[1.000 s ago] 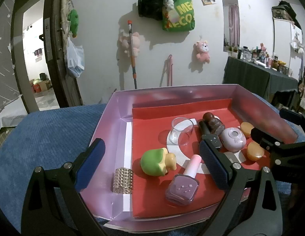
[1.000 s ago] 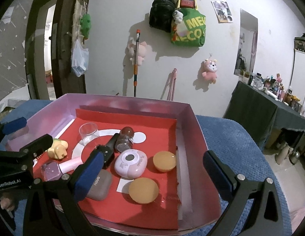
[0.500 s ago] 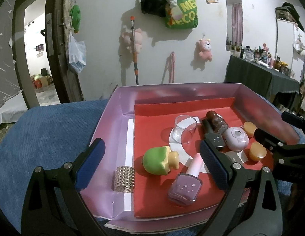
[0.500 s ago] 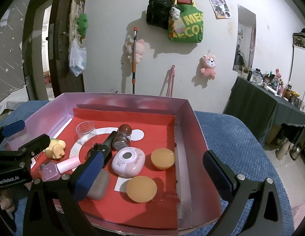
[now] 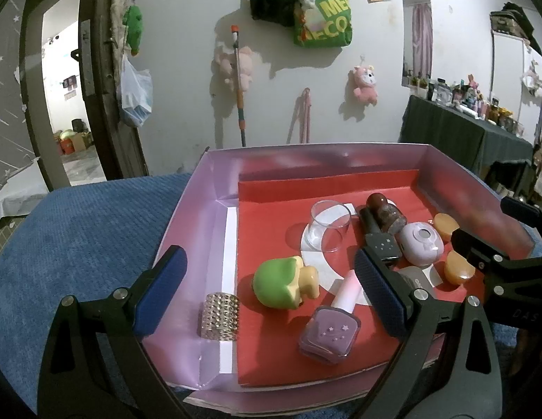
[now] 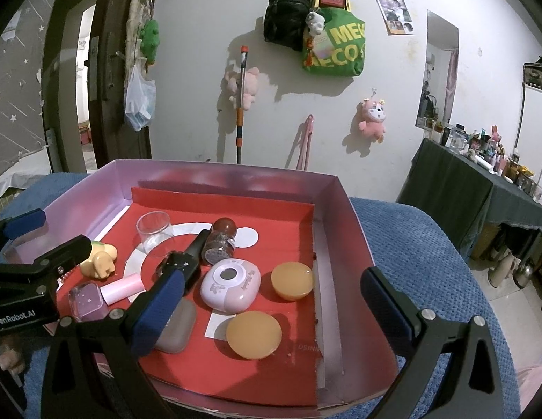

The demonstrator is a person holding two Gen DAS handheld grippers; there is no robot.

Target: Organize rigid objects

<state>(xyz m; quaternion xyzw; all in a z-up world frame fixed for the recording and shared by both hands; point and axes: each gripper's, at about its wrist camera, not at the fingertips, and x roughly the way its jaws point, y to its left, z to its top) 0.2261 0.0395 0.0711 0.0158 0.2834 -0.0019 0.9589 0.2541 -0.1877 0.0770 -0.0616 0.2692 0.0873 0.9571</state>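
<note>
left claw [image 5: 269, 289]: wide apart, holding nothing
right claw [image 6: 272, 300]: same, gaping and empty
lilac star-printed nail polish bottle [image 5: 329, 331]: near edge of the pink cardboard box [image 5: 215, 178], lying flat
handling: we reckon slick, breakable glass, so we'd pinch the flat sides

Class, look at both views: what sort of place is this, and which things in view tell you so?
Most likely a lived-in room at home, perhaps a bedroom. Plush toys and bags hang on the wall, a dark-clothed side table holds bottles, and the tray sits on a blue blanket.
</note>
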